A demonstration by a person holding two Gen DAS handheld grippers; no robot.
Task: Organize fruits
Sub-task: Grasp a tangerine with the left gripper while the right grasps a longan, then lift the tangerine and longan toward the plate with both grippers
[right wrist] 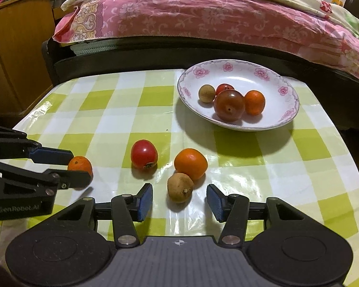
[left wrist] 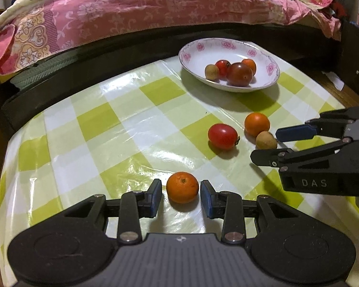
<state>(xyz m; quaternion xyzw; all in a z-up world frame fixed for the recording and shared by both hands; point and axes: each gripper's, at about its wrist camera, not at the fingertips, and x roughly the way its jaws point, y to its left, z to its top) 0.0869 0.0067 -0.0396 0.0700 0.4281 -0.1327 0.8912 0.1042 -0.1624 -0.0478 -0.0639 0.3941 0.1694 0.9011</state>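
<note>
The left gripper (left wrist: 181,195) has narrow fingers flanking a small orange (left wrist: 182,190), stem end up, not clearly pinched. The right gripper (right wrist: 179,201) stands wider around a brown longan (right wrist: 180,187), long axis upright, untouched.

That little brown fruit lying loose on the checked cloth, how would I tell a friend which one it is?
Start at the flowered white plate on the green-checked tablecloth, then come toward the camera to the loose fruit. The small brown fruit lies against an orange, in front of the right gripper. It is the only dull tan, rough-skinned one off the plate; its neighbours are glossy red or orange.
</note>
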